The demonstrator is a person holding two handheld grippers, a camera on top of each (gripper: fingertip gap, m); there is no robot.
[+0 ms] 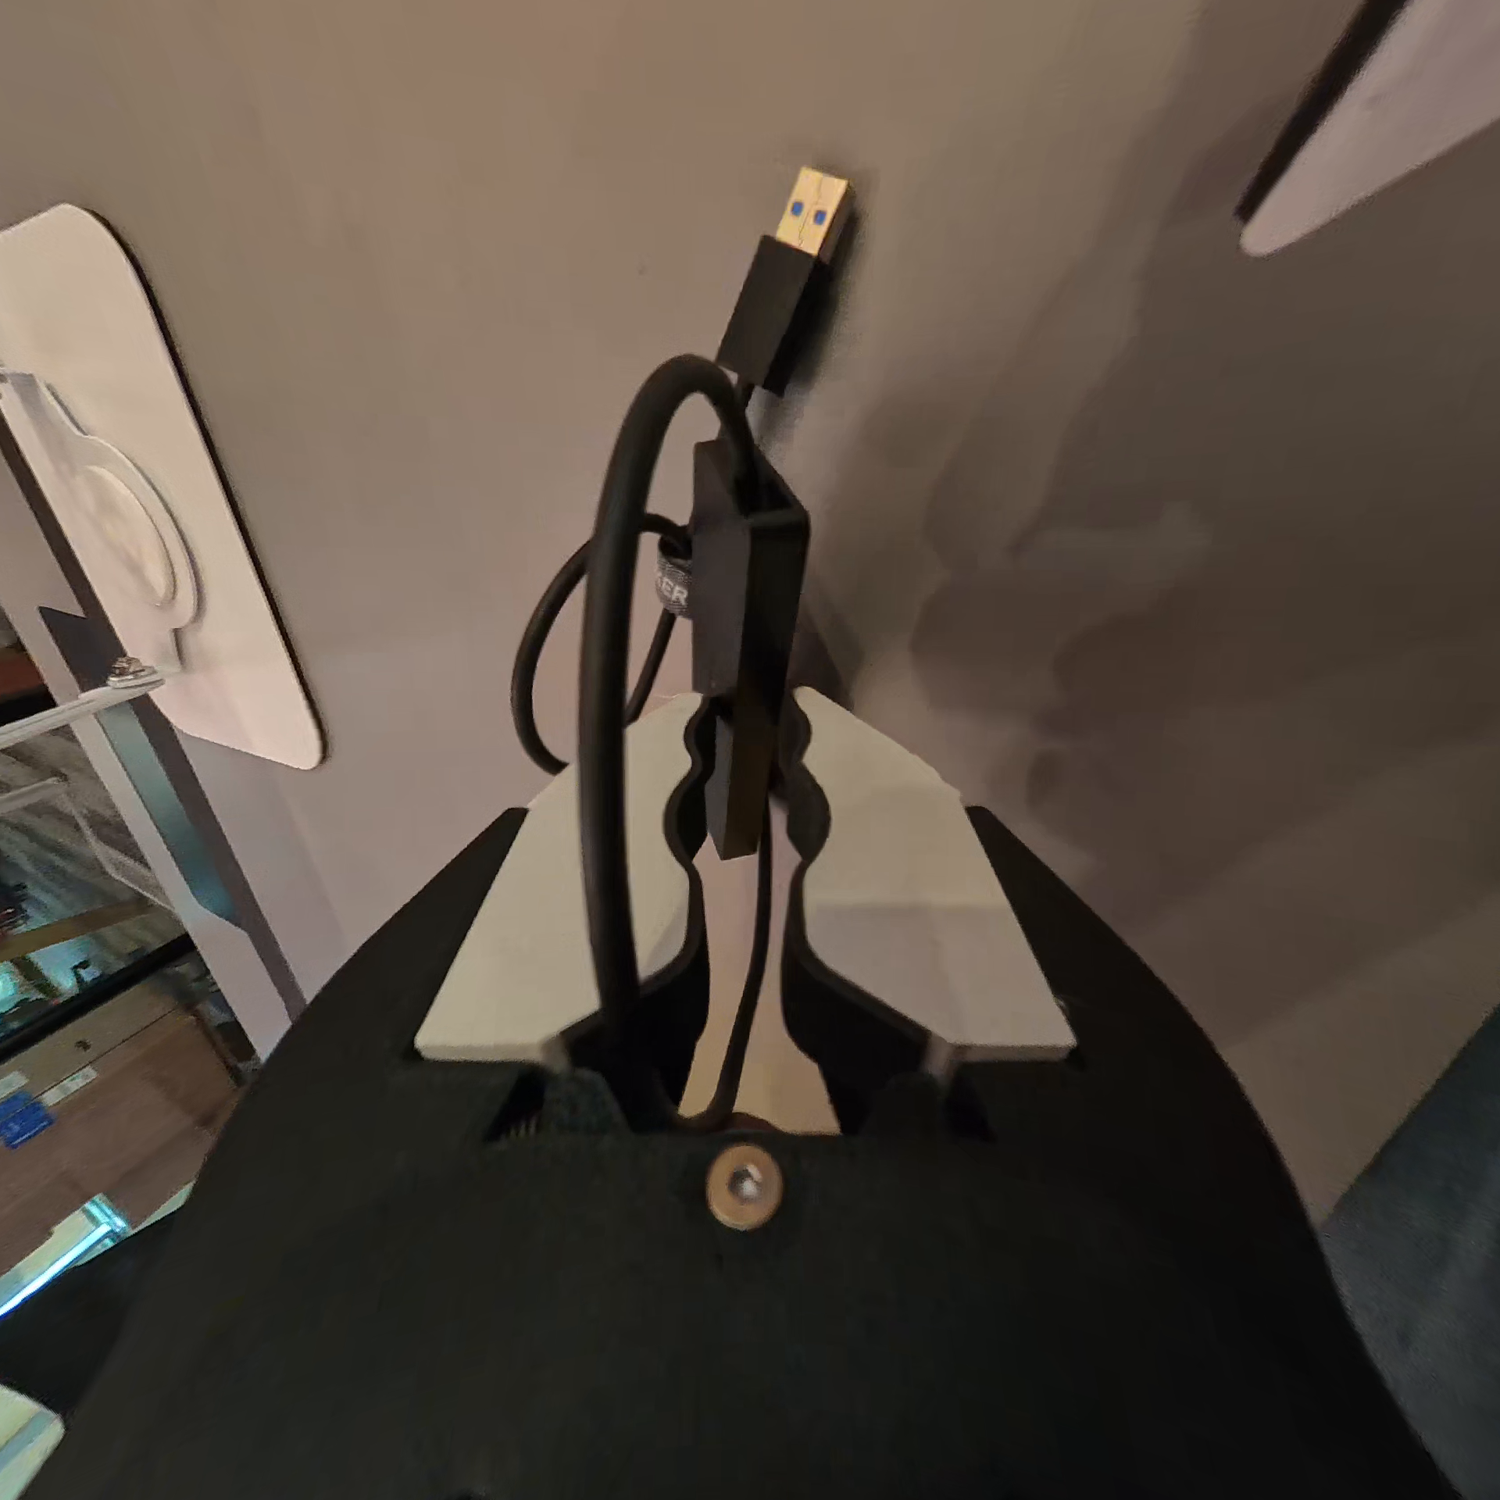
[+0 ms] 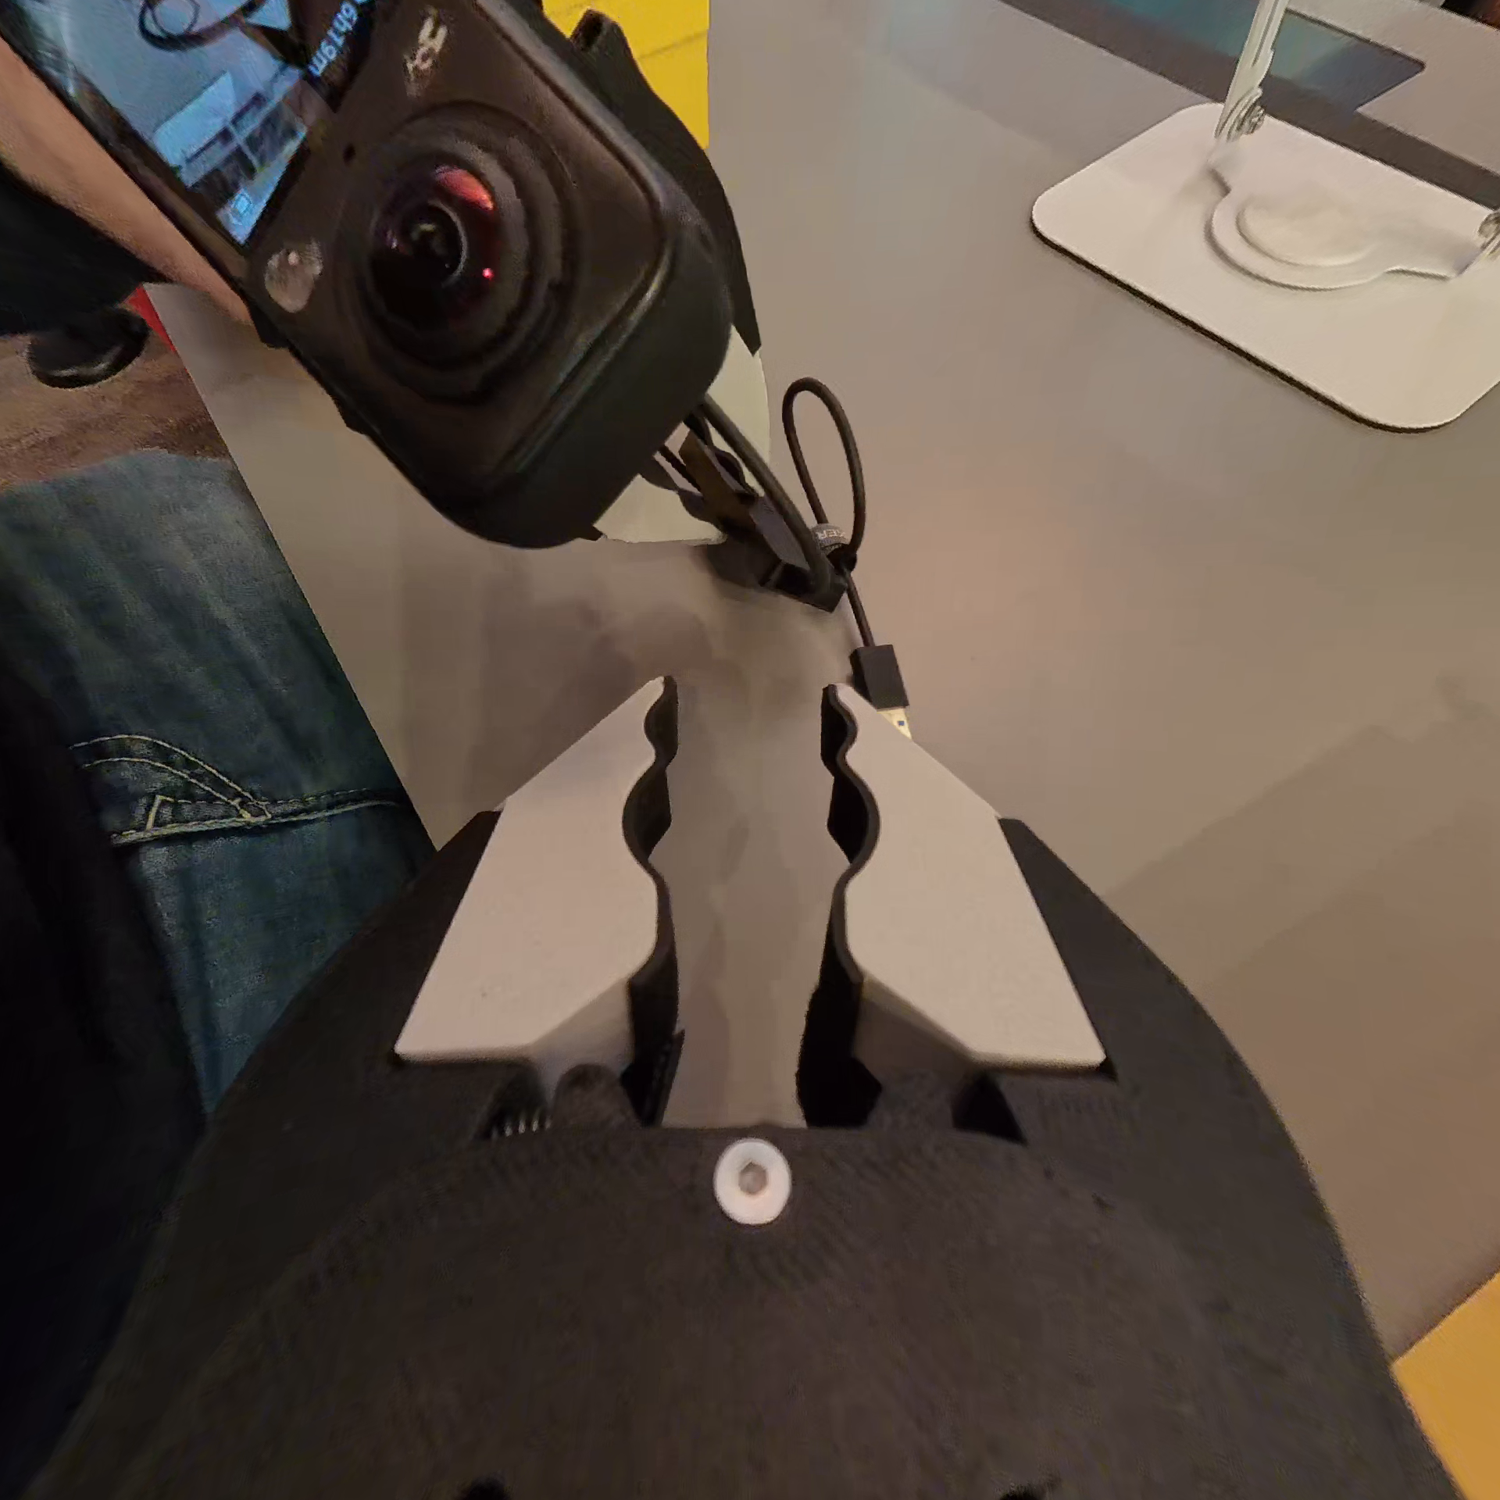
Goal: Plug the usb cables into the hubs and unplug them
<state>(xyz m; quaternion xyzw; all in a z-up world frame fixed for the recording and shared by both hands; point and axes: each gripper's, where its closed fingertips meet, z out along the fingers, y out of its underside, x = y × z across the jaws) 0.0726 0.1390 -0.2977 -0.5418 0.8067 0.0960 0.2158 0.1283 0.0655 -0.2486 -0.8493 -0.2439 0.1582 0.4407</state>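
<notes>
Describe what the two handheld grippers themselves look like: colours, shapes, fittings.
Both match. The left gripper and right gripper each have a rounded, textured black body, two pale grey wedge-shaped fingers with wavy black inner pads, and one round washer-and-bolt centred below the fingers. The right wrist view also shows the left gripper's black wide-angle camera with its small screen.

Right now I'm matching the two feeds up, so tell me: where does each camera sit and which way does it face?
Left wrist view: on the left gripper, looking along its fingers shut on the black USB hub, down at the grey table.
Right wrist view: on the right gripper, open, facing across the table toward the left gripper; a jeans-clad leg shows.
Both share the hub, its USB plug and the white stand base.
</notes>
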